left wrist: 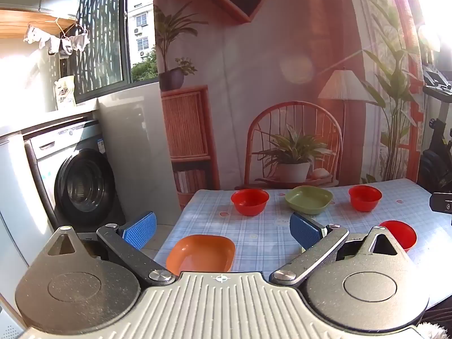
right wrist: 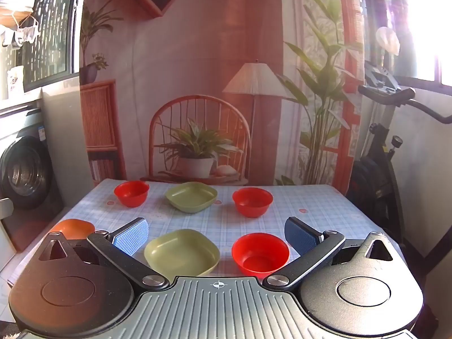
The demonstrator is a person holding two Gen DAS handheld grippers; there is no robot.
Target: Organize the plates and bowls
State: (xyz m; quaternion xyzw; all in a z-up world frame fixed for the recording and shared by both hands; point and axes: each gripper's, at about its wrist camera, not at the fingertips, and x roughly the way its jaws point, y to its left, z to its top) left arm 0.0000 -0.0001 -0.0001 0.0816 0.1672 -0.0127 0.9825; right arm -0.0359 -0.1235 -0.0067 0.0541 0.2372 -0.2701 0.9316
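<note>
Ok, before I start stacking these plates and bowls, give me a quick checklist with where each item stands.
1. Left claw open, nothing held: ok.
2. Right claw open, nothing held: ok.
3. Three red bowls upright, apart: ok.
4. Two green plates upright, unstacked: ok.
5. Orange plate well clear of the table's left edge: not ok.
6. Bowls empty: ok for the nearest, cannot tell for the far two.
</note>
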